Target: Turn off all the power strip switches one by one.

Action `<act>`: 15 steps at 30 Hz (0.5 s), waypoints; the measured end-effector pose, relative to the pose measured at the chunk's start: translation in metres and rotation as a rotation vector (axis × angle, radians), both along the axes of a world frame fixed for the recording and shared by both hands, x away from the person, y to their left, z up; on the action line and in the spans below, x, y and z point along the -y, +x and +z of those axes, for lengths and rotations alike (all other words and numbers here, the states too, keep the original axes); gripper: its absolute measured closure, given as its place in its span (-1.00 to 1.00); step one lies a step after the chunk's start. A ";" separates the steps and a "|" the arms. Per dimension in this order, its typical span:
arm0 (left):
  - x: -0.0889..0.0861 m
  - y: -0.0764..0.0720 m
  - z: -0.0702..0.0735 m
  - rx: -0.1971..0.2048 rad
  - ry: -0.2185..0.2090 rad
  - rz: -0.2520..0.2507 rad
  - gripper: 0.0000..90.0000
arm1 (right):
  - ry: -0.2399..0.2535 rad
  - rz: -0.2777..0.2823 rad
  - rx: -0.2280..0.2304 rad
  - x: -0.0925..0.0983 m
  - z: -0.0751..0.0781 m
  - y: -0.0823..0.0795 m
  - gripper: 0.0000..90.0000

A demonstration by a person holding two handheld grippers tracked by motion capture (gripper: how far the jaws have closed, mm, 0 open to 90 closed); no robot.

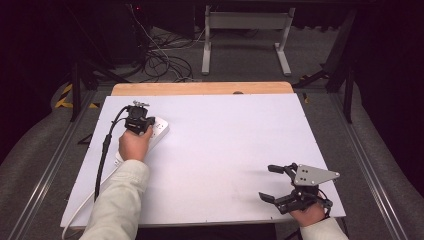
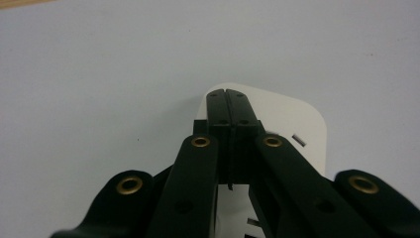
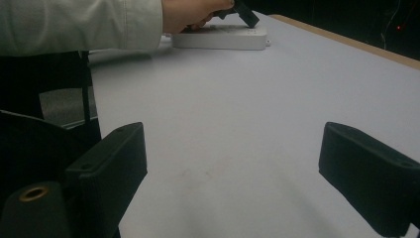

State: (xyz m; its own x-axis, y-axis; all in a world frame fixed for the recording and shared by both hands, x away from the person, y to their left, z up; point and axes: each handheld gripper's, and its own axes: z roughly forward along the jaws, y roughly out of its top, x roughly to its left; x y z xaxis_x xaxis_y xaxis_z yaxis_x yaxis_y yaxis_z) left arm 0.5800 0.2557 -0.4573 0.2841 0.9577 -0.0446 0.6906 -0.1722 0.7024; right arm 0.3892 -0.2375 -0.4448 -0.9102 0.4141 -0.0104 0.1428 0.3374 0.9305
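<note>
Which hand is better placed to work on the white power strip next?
Left. The left tool is already over the far end of the power strip, jaws shut, tips down on it. The right tool sits open at the table's near right corner, well away from the strip.

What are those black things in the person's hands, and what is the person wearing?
They are two handheld grippers. The left gripper is black, with brass-ringed holes on its jaw links and a black cable trailing off. The right gripper is black under a grey three-cornered plate. Both sleeves are pale, light-coloured cloth.
</note>
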 end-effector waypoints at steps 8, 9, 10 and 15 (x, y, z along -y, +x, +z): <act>-0.008 -0.020 0.022 0.089 -0.135 -0.067 1.00 | 0.005 -0.001 -0.002 0.000 0.000 0.002 -0.73; -0.009 -0.023 0.026 0.090 -0.143 -0.079 1.00 | 0.000 -0.002 0.002 0.000 0.000 0.002 -0.73; -0.009 -0.026 0.030 0.098 -0.144 -0.084 1.00 | 0.000 -0.004 0.004 0.000 0.001 0.001 -0.73; -0.013 -0.045 0.048 0.145 -0.147 -0.121 0.76 | 0.010 -0.017 0.011 0.002 0.002 -0.001 -0.73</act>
State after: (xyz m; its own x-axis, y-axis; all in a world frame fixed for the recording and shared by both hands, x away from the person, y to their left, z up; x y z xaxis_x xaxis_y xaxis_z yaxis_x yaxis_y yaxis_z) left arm 0.5347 0.2691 -0.4089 0.4104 0.9024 -0.1312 0.5614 -0.1366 0.8162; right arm 0.3879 -0.2395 -0.4426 -0.9028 0.4298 -0.0161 0.1386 0.3260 0.9352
